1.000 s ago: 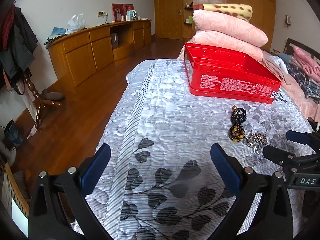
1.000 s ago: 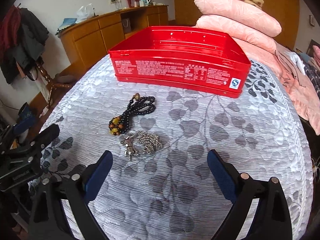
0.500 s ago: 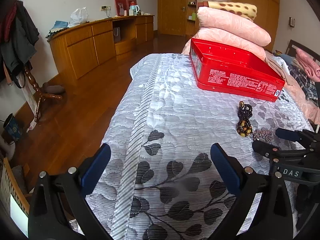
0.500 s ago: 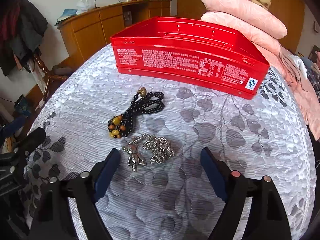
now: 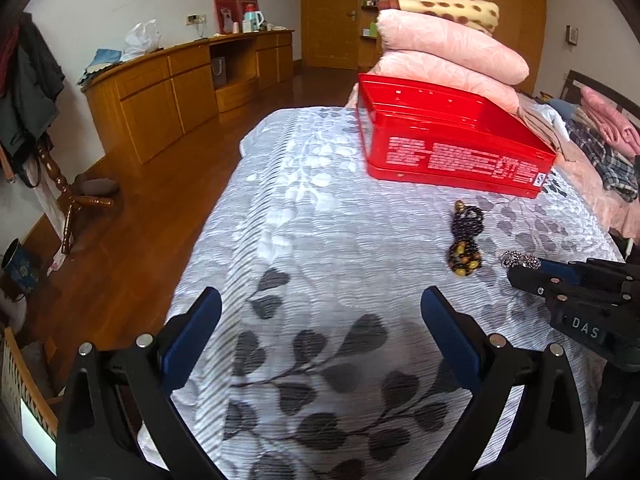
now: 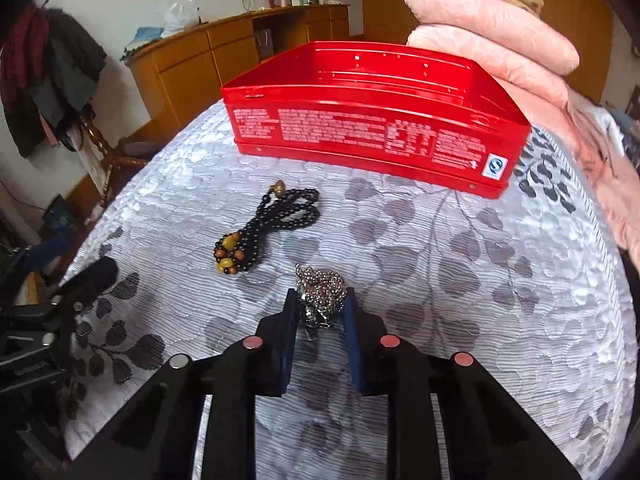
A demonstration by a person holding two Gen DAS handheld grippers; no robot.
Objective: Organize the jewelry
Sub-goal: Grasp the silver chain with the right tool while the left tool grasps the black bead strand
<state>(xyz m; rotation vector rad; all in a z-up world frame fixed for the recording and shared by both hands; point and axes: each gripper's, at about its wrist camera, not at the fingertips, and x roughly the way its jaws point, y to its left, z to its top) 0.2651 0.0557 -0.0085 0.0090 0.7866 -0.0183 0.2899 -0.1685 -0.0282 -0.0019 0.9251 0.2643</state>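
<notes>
Your right claw [image 6: 321, 312] has closed from wide open onto the silver chain [image 6: 320, 294] lying on the bed [image 6: 440, 280] near the red box [image 6: 372, 128], so it looks ready to lift, while your left claw [image 5: 320, 312] hangs released.

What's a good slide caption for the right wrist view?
Right gripper closes around silver chain beside beaded necklace, before red tin.

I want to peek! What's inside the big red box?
The open red metal box shows only bare red walls inside; no jewelry is visible. Its near wall hides the floor, so something flat could lie there.
</notes>
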